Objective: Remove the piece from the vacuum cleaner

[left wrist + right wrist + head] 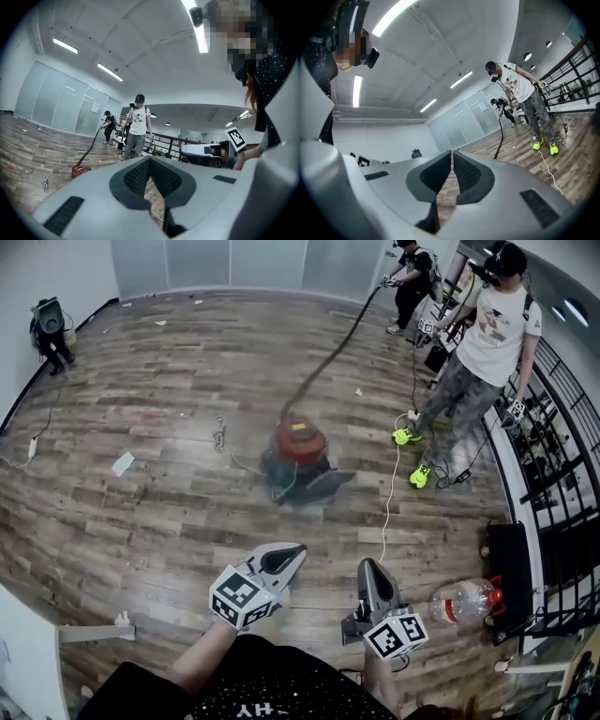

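Note:
A red vacuum cleaner (298, 454) stands on the wooden floor in the middle of the head view, on a dark base. Its black hose (333, 351) runs up and right to a person in black at the far end. The vacuum (79, 171) shows small and distant at the left in the left gripper view. My left gripper (289, 557) and right gripper (369, 570) are held close to my body, well short of the vacuum. Both are shut with nothing between their jaws. The right gripper view shows only the hose (500, 135) and floor beyond the jaws.
A person in a white shirt (489, 334) stands right of the vacuum beside a black railing (562, 409). A white cable (388, 493) trails across the floor. A clear plastic bottle (462, 601) lies near my right gripper. A dark bag (47, 320) sits at far left.

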{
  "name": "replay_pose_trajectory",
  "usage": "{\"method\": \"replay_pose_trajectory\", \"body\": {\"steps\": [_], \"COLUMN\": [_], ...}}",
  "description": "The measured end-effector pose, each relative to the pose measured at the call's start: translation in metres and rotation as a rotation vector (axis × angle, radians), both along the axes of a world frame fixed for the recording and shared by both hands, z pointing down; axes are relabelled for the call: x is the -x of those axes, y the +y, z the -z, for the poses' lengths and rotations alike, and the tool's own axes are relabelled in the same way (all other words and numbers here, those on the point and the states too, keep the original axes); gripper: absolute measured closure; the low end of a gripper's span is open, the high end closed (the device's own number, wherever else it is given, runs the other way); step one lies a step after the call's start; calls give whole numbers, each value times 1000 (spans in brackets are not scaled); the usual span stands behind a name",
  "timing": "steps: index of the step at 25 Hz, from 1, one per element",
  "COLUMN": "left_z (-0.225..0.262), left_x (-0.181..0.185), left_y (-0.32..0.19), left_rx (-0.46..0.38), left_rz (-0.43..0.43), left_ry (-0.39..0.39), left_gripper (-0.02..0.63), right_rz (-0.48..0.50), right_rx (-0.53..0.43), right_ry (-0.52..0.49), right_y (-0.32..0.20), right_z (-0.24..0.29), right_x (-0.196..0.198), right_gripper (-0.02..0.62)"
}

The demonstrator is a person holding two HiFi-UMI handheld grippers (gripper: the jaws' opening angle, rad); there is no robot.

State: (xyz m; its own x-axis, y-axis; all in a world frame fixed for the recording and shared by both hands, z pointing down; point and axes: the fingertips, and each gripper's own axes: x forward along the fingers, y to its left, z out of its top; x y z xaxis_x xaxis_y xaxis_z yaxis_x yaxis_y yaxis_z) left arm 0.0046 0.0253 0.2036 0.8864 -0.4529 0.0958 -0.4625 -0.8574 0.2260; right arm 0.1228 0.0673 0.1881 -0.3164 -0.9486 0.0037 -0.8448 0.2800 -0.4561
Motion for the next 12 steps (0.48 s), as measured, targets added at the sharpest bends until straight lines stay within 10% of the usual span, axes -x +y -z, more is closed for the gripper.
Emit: {"method": "replay_pose_trajectory", "body": {"steps": [12], "left_z": [-1], "left_x": [-47], "left_y": [-184], "left_rx": [32], "left_rz": [14], "left_ry": [15], "left_gripper": [598], "right_rz": [22], "right_rx": [12], "right_ry": [-32], "right_y": [-201], "right_z": [-2], "right_x": [-62], "right_gripper": [584]}}
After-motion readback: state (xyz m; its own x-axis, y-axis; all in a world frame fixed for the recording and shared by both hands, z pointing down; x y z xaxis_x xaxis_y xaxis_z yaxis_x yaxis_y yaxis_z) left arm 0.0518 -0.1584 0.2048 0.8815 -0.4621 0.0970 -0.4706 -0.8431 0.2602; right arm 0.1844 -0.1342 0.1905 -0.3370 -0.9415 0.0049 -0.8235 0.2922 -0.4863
